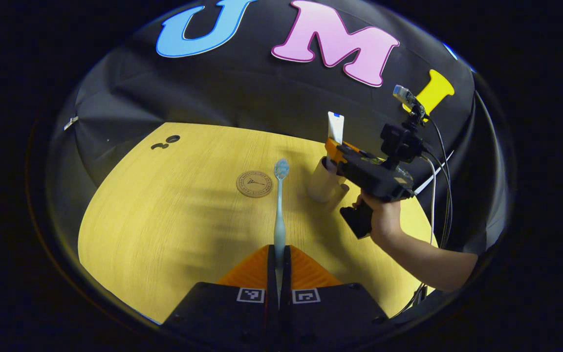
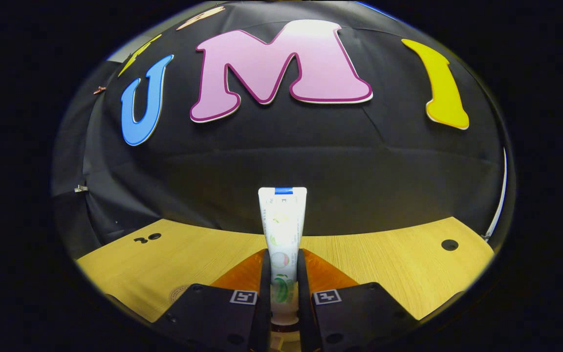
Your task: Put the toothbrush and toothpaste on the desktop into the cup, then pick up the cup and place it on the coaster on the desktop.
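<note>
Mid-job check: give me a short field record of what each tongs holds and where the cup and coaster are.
left tongs: shut on the toothbrush, bristle head pointing away over the table
right tongs: shut on the toothpaste, tube upright
toothpaste position: lower end at the cup mouth, still gripped
cup: standing on the table, right of the coaster
coaster: bare
</note>
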Demonstrator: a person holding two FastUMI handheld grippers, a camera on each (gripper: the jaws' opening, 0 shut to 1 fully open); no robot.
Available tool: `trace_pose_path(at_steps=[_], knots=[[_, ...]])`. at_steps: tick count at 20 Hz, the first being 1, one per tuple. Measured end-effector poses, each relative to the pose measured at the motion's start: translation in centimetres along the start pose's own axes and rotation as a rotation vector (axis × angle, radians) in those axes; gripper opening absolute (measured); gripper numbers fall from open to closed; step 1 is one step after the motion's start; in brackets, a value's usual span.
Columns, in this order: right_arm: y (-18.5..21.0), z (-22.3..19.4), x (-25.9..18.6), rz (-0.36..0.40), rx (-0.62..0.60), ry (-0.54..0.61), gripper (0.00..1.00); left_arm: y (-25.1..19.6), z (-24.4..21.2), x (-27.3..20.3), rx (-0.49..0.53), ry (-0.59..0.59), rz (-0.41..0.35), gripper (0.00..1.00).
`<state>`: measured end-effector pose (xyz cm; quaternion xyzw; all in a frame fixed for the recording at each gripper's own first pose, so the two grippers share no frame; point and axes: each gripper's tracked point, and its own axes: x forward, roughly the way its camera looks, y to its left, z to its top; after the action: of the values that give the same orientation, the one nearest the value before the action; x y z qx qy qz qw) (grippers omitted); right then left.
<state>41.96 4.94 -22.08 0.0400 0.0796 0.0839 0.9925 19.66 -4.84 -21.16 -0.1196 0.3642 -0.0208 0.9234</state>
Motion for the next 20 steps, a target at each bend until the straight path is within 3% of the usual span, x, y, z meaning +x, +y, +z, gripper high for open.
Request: trace_pose_path(at_steps=[5,8,9,12,14,20], knots=[[0.0,-1.6,-0.2,-0.003,-0.011,0.011,0.26,-0.6,0.2,0.3,0.008,-0.003,-0.018,0.07],[-0.3,-1.7,-0.7,0.000,0.001,0.021,0.60,-1.0,0.6,0.5,0.007,-0.017,-0.028,0.07],[-0.5,-1.5,-1.1,-0.001,0.005,0.025,0.63,-1.3,0.9,0.6,0.005,-0.026,-0.038,0.02],[-2.7,-1.4,-2.7,-0.034,0.013,0.044,0.92,-3.0,2.5,1.1,0.007,-0.063,-0.070,0.06],[-4.6,-1.0,-4.1,-0.063,0.027,0.054,0.98,-4.3,4.5,1.6,0.032,-0.107,-0.089,0.07],[-9.4,-1.7,-9.0,-0.120,-0.003,0.141,0.98,-8.8,14.1,3.6,0.049,-0.307,-0.155,0.06]])
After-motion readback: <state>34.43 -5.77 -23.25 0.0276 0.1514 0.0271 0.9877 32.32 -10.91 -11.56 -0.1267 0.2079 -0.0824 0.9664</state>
